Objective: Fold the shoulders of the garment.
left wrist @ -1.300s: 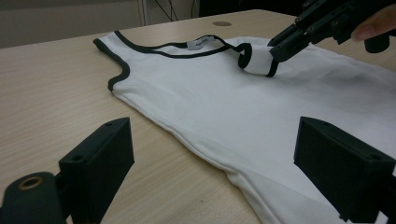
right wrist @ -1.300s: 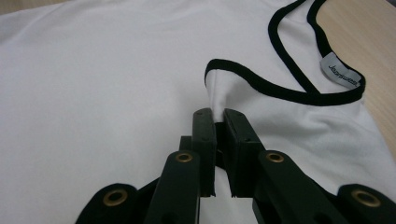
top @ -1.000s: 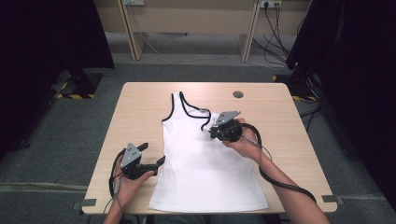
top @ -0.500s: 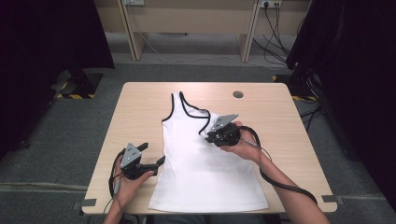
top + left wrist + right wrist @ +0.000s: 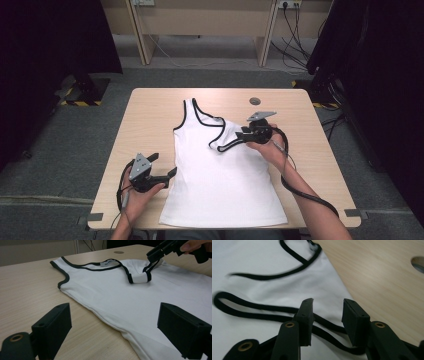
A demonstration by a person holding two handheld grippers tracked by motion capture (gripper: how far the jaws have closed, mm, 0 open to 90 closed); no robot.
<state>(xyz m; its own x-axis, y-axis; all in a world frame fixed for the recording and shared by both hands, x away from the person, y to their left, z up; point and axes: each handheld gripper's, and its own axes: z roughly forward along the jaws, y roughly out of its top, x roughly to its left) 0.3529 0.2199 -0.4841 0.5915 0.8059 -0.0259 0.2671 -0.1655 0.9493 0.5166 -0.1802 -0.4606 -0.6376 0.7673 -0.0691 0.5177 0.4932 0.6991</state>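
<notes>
A pale wooden table (image 5: 150, 120) fills the middle of the high view, its long edges running left to right. A white top (image 5: 220, 185) with black trim lies flat on it, hem at the bottom edge, neck toward the centre. Its right strap (image 5: 222, 142) is folded down onto the chest. A round hole (image 5: 255, 101), probably a cable port, sits in the upper right of the tabletop.

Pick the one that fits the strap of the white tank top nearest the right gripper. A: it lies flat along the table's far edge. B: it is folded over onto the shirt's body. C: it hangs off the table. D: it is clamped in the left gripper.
B: the black-trimmed strap lies doubled back on the tank top, beside the right gripper.
</notes>
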